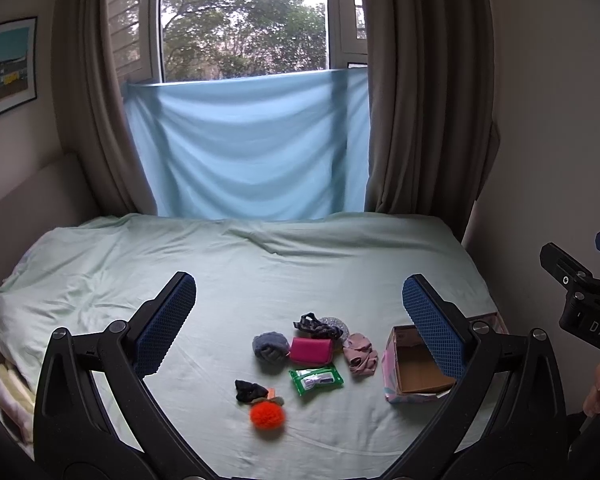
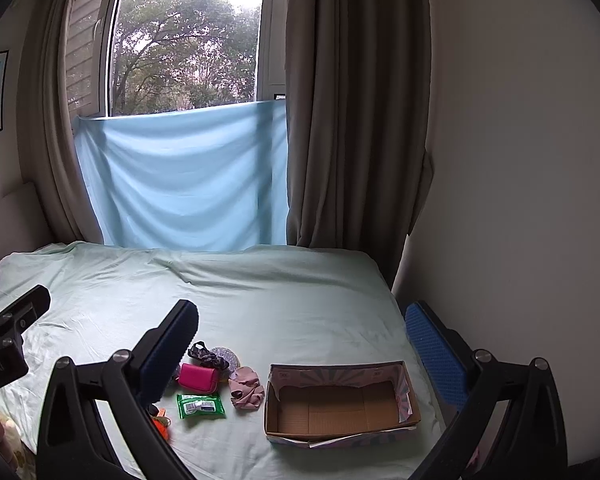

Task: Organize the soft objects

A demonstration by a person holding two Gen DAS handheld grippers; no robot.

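Both your grippers hang open above the bed, holding nothing.

Your left gripper point(image 1: 300, 320) has its jaws spread wide over the pile on the green sheet point(image 1: 260, 272); your right gripper point(image 2: 300, 344) is just as wide, with the box point(image 2: 340, 404) between its fingers. The box sits open on the sheet, right of the pile, cardboard floor showing. Beside it lies the pink cloth point(image 1: 360, 354), then the magenta pouch point(image 1: 311, 351) touching the grey roll point(image 1: 269, 346). The dark patterned cloth point(image 1: 315, 325) sits just behind the pouch. Nearer you are the green wipes pack point(image 1: 316, 380), the black sock point(image 1: 250, 390) and the orange pompom point(image 1: 266, 414), the last two touching.
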